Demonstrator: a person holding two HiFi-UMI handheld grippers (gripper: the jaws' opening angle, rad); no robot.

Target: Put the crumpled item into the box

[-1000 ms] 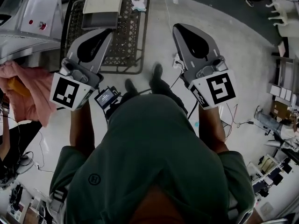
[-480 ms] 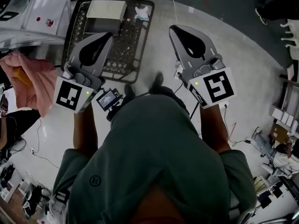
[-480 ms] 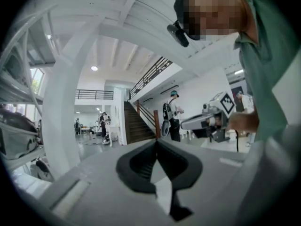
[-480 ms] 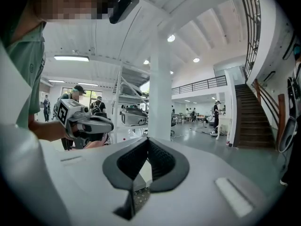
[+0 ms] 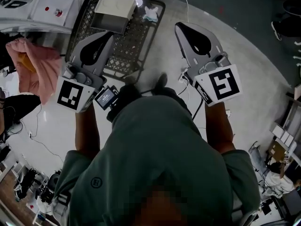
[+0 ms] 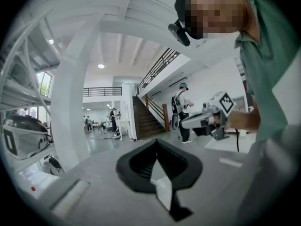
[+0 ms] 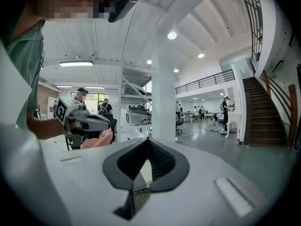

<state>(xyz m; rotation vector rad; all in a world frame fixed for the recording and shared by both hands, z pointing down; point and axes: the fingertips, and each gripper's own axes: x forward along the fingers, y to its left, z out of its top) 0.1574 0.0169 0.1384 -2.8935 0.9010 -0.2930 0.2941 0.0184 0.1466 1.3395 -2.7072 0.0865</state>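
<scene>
Evidently, over the last second you have swung toward the black wire basket on the floor (nothing touched). Left tool and right tool are both closed and empty. The small crumpled white item lies in the basket's far corner, beside the flat beige box. Pickup has not begun.

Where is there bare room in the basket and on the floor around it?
Free: bare mesh in the basket, nearer than the box, and the concrete floor between basket and right gripper. Crowded: the basket's far end, where box and crumpled item sit side by side, and its left side, overhung by the left gripper, with the pink cloth beyond.
</scene>
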